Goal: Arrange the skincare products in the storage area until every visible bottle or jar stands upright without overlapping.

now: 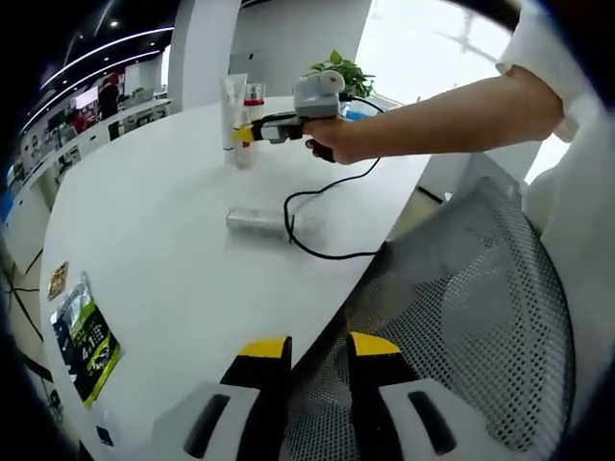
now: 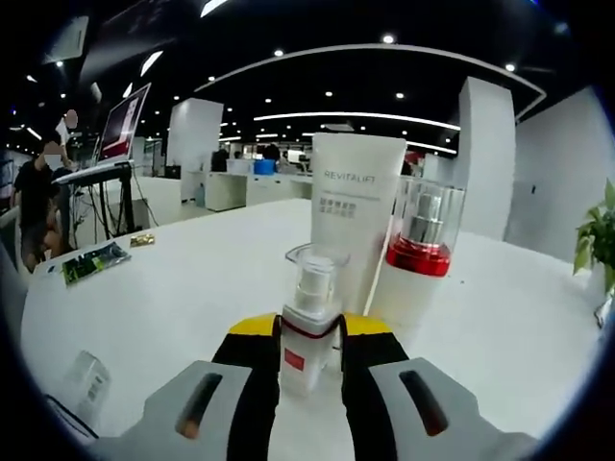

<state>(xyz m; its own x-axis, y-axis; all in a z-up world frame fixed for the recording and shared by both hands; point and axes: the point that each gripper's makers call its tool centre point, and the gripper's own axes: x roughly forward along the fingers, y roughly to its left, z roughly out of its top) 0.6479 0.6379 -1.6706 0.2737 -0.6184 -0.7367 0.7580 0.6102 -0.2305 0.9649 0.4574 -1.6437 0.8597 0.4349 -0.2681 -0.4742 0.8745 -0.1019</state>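
White surface (image 2: pixel 192 288) carries an upright pump bottle (image 2: pixel 309 322), clenched in the right claw (image 2: pixel 309 357), with tube (image 2: pixel 354 226) and red-banded bottle (image 2: pixel 415 259) at one o'clock; a careless release could topple them. Left claw (image 1: pixel 317 370) hangs released, silver bottle (image 1: pixel 258 223) lying at twelve o'clock.

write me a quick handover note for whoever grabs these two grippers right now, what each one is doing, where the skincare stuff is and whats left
Right gripper: jaws closed around the small clear-capped pump bottle, upright on the white table, just in front of the other two.
Left gripper: open, holding nothing, held back at the table edge over a mesh chair.
Standing upright: the white tube and the red-collared pump bottle, side by side at the far end.
Left to do: a silver bottle lies on its side mid-table, next to the black cable. Release the small bottle, then stand the silver one up clear of the others.
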